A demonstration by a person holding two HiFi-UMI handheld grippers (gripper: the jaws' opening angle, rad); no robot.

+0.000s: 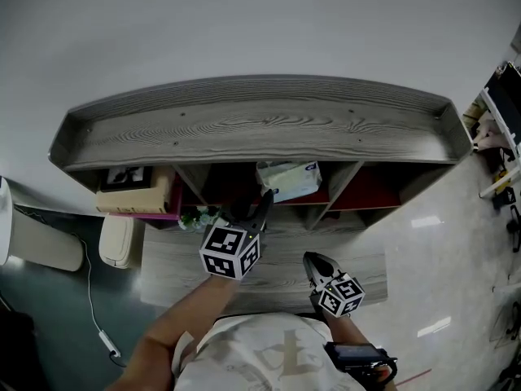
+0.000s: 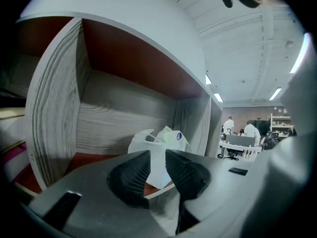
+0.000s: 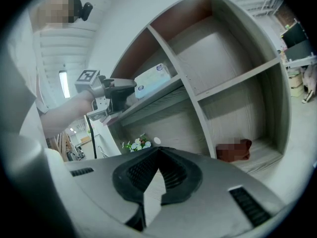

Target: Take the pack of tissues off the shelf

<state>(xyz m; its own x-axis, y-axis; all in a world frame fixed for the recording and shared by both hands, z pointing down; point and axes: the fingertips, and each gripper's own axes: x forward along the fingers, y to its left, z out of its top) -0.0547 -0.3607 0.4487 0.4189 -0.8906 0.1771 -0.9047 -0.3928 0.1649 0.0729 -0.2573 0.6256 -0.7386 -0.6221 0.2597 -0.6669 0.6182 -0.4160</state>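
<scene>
1. A person in a light shirt (image 1: pixel 269 353) is standing right at the low shelf (image 1: pixel 260 125), holding tongs in each hand.
2. The right tongs (image 1: pixel 313 259) are hanging low near the person's body, well apart from the pack. Their tips are resting together with nothing between them.
3. The left tongs (image 1: pixel 266 196) are reaching into the shelf's middle compartment, just under the top board. They are pinching the near end of the pack of tissues (image 1: pixel 289 179); the white wrapper is filling the gap between the pads, so the jaws are standing partly apart around it.
4. The pack is lying at the front edge of its board, tilted a little, with one corner poking out past the lip.
5. To my eye it is looking light and soft: thin, slippery plastic film over a squashy block of paper. It is not going to break, but a loose flap of film could slide or stretch out of a pinch.
6. I am thinking the safer hold is deeper, across the body of the pack rather than only on the crinkled end seam.
7. A small bunch of flowers (image 1: pixel 199 217) is sitting lower down to the left, clear of the way out.
</scene>
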